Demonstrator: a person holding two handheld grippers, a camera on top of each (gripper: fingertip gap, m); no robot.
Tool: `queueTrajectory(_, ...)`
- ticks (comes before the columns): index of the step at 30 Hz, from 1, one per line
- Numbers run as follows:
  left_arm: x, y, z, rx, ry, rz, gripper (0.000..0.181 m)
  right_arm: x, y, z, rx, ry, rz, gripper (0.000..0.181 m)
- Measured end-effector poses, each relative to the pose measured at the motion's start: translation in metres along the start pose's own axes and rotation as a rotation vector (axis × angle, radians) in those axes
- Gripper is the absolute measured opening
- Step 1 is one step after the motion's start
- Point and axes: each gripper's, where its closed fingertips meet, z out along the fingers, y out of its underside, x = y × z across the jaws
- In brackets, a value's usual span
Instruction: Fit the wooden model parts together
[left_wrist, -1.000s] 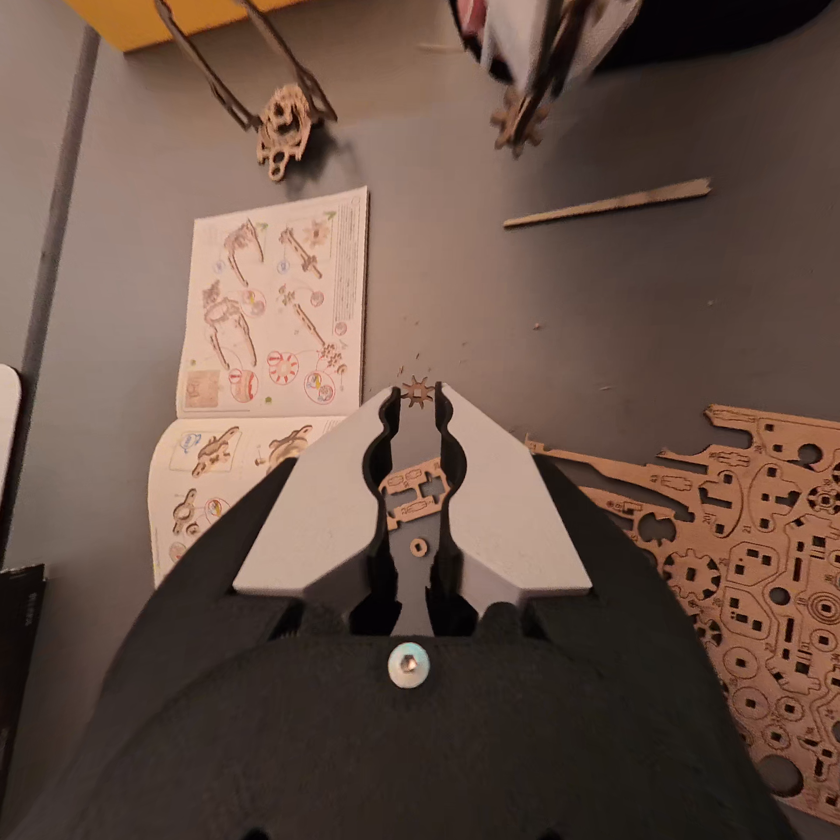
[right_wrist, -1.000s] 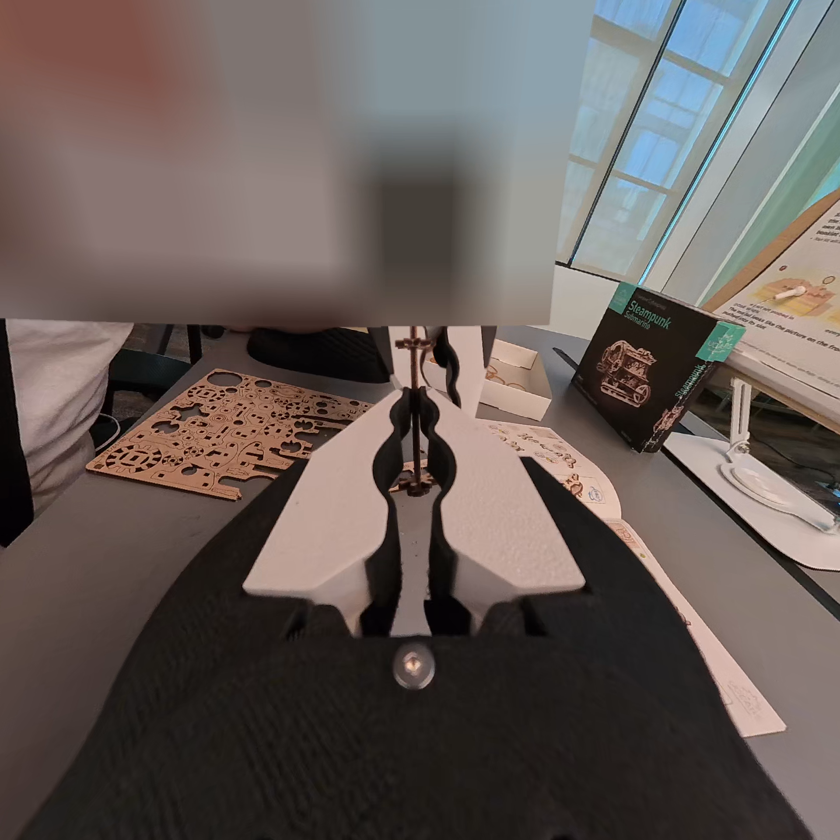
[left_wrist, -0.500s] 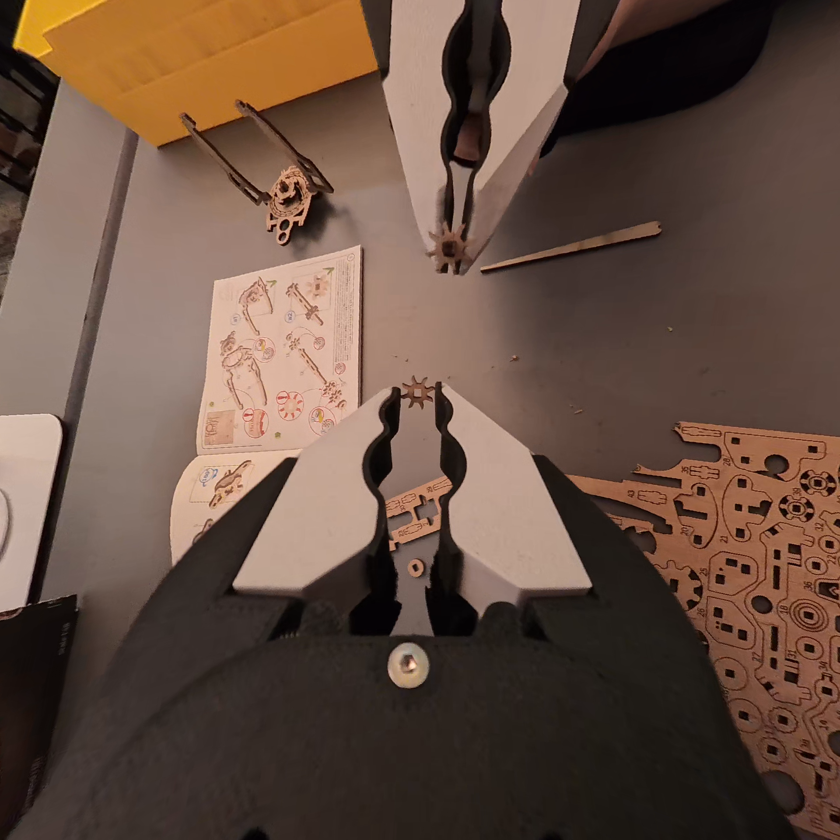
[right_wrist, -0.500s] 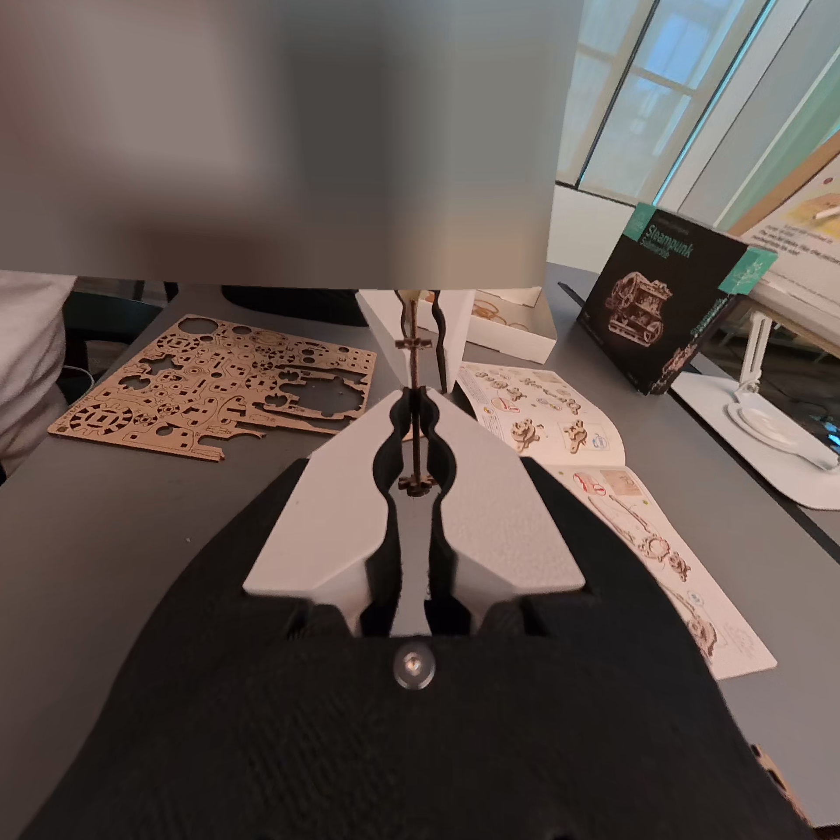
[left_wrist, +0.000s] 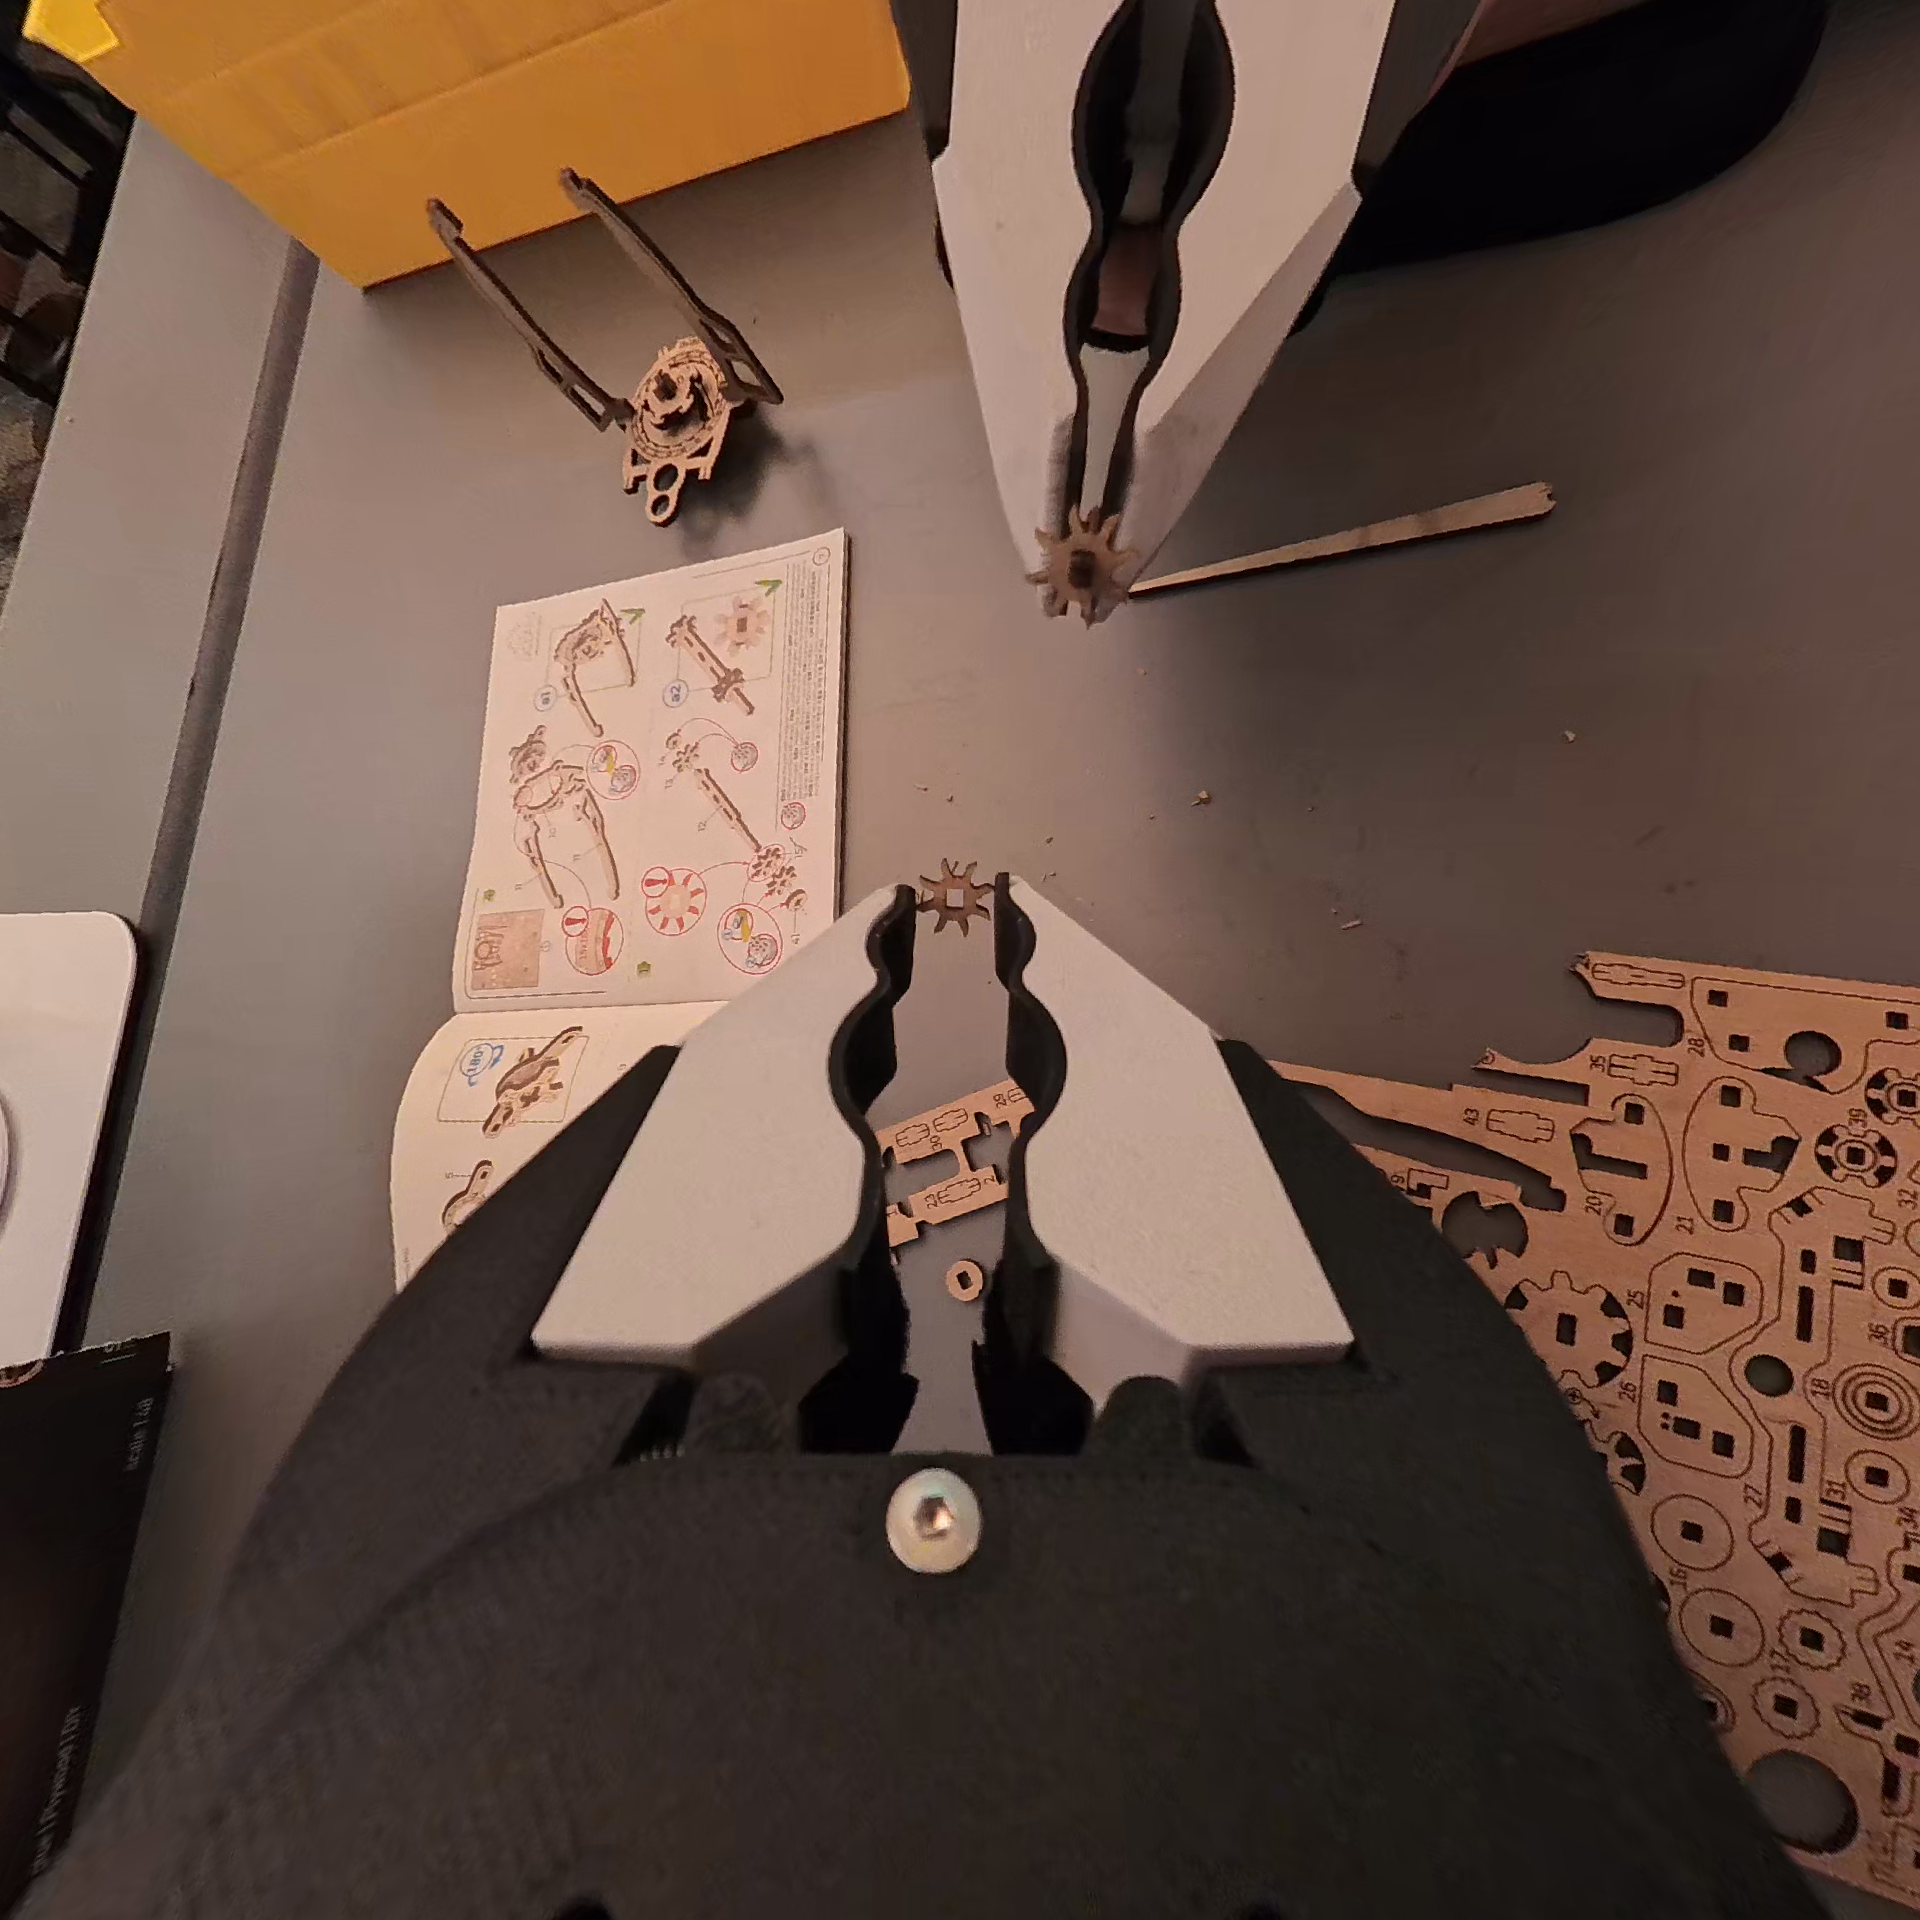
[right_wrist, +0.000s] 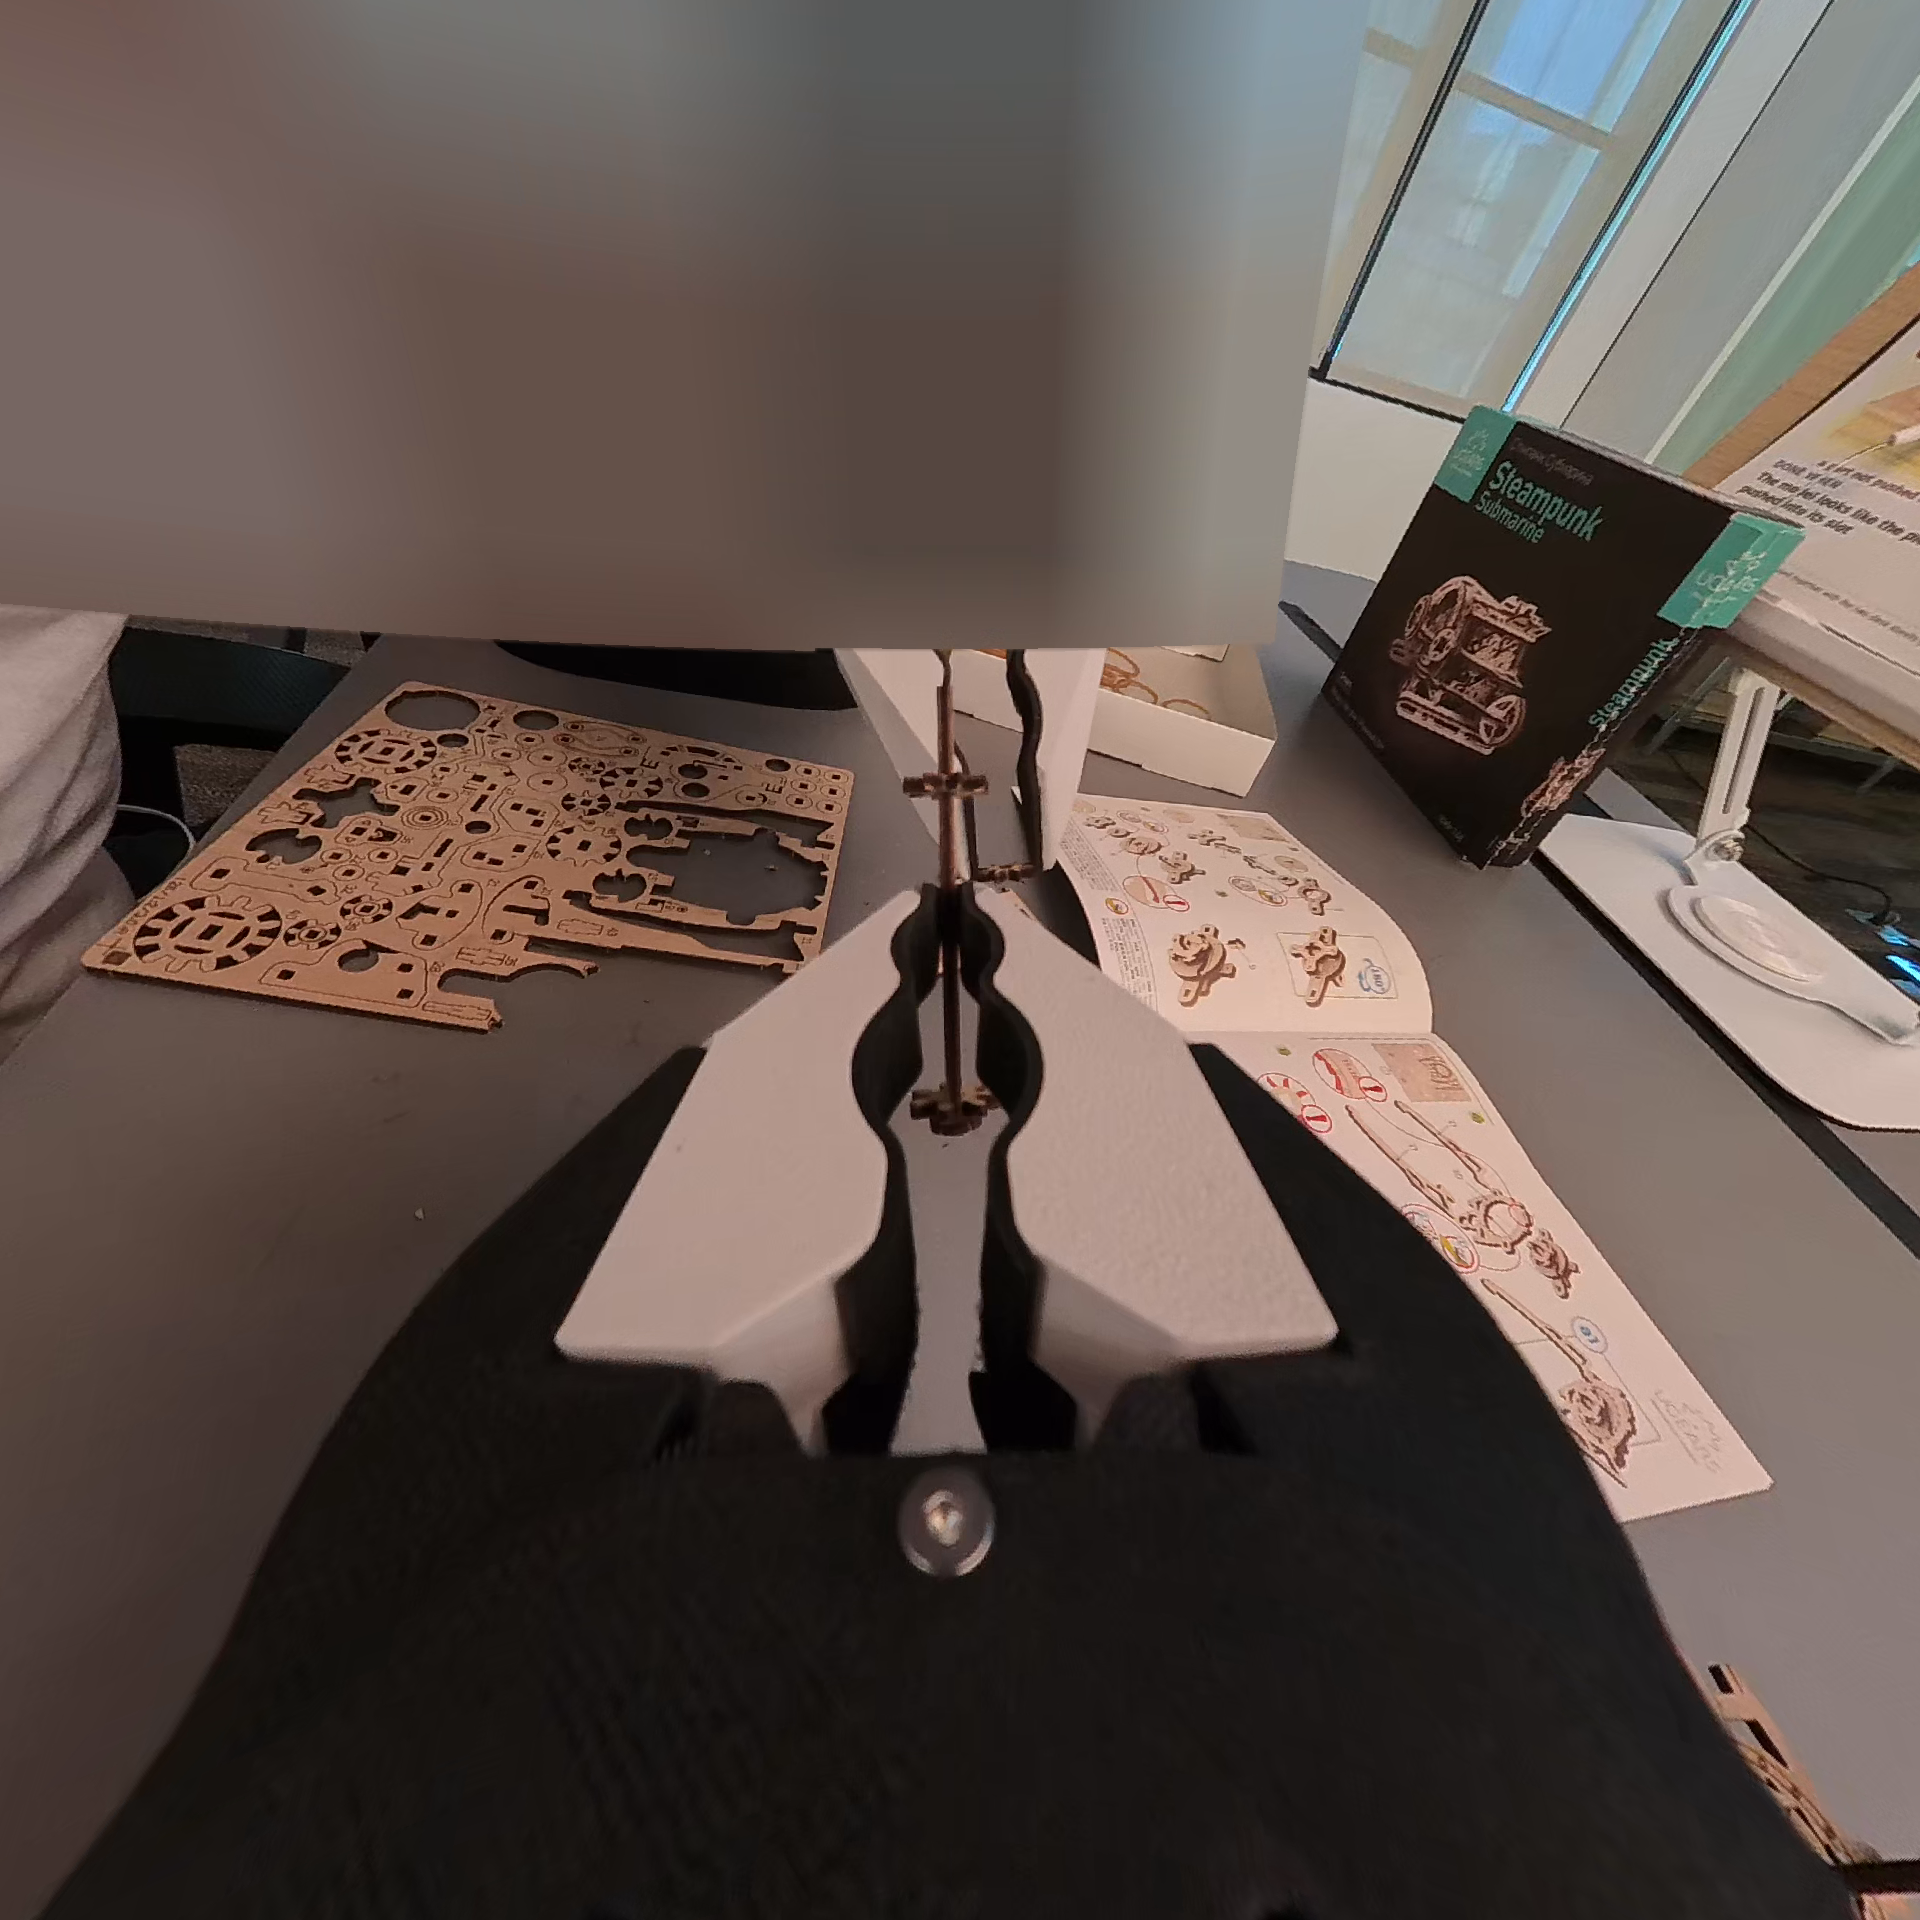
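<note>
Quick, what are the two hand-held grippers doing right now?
Left hand-held gripper: shut on the small wooden gear, pinched at its tips.
Right hand-held gripper: shut on the wooden axle with gears on it.

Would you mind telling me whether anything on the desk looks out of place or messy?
Only minor debris: small wood crumbs lie scattered on the grey table beyond the left gripper, apparently from the punched sheet. Nothing else stands out.
</note>
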Motion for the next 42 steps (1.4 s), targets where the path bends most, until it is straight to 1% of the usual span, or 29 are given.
queueTrajectory(27,0.001,-0.004,-0.002,0.023,0.012,-0.003,0.013,0.001,0.003,0.001,-0.020,0.006,0.002,0.000)
queueTrajectory(42,0.006,-0.007,-0.003,0.017,0.002,0.031,0.013,0.003,0.010,0.002,-0.056,0.014,0.013,0.000)
